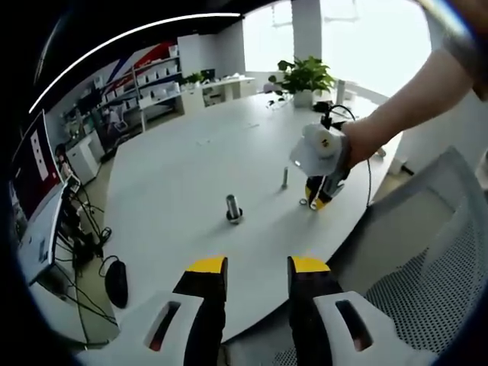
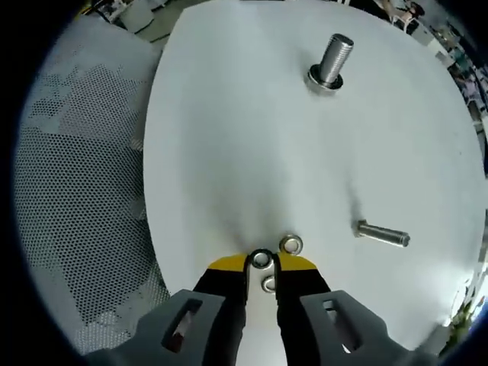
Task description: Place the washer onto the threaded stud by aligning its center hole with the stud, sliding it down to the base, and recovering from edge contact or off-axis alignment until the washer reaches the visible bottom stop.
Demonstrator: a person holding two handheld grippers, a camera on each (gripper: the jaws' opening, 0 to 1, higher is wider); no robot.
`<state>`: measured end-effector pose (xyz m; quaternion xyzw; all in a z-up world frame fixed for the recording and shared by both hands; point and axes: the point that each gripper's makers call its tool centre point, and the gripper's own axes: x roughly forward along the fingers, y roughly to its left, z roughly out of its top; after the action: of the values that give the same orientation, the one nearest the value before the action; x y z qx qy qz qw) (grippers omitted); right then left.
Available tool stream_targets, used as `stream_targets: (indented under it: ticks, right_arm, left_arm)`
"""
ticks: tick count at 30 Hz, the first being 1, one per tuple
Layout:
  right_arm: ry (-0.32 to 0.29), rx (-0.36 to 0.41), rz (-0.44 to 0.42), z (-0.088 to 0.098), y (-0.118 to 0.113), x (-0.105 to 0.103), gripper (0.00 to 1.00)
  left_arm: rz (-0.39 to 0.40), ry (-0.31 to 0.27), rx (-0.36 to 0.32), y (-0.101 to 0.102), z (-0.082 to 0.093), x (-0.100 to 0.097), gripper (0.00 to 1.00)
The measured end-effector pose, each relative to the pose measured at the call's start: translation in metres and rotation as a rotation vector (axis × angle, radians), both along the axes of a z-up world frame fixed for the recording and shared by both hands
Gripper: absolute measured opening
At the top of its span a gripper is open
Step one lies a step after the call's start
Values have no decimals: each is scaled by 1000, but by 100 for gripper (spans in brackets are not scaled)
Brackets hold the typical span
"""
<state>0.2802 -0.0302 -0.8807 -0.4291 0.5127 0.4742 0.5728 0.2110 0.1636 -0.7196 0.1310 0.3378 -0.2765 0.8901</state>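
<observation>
White counter (image 1: 175, 175) spreads ahead of me. Potted plant (image 1: 305, 78) at its far edge, twelve o'clock. Mesh chair (image 1: 427, 282) at four o'clock, black mouse (image 1: 116, 282) by tangled cables (image 1: 84, 236) at eight, shelving (image 1: 145, 88) at ten.

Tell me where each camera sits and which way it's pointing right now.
Left gripper view: rides the left claw, held back off the table edge, looking across it at the thick stud, thin stud, the right claw and the person's arm.
Right gripper view: rides the right claw, low over the table, looking down at three washers by its tips and both studs.
Shared: table, thick stud, thin stud, right claw.
</observation>
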Motion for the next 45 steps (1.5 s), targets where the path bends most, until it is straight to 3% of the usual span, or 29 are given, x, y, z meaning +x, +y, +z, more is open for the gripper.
stream_targets:
  ticks: [11,22,34,45]
  right_arm:
    - [-24,148,-41,2,-2,0,14]
    - [1,154,-95,3,-10,-1,14]
    - [-32,214,-163,27,-15,19,14]
    - [-89,271,-198,56,-15,53,14]
  left_arm:
    - [7,-5,9,2,0,0,28]
    - [8,-11,15,3,1,1,28]
    - [12,-14,12,4,2,2,28]
    - [13,-12,20,5,1,2,28]
